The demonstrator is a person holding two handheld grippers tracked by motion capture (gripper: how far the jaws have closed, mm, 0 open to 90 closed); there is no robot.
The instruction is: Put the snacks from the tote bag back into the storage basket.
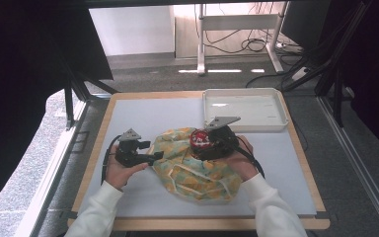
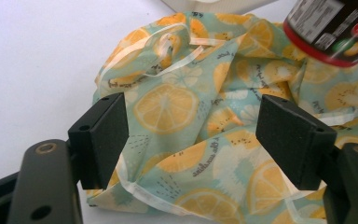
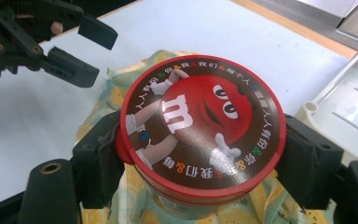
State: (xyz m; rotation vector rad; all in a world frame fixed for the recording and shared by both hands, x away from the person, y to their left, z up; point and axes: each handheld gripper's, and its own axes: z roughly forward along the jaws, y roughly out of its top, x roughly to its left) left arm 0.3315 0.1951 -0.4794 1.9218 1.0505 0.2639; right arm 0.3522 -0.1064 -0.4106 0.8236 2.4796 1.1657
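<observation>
The right claw (image 3: 200,154) is clamped on a round candy tub (image 3: 200,126) with a red rim and a red cartoon figure on its lid, holding it above the lemon-print cloth bag (image 1: 197,165), which lies crumpled near the middle of the table (image 1: 143,111). The left claw (image 2: 200,140) sits at the bag's 9 o'clock edge, its jaws apart with the fabric between them but not pinched. A white tray (image 1: 244,109) stands at the bag's 1 o'clock.
</observation>
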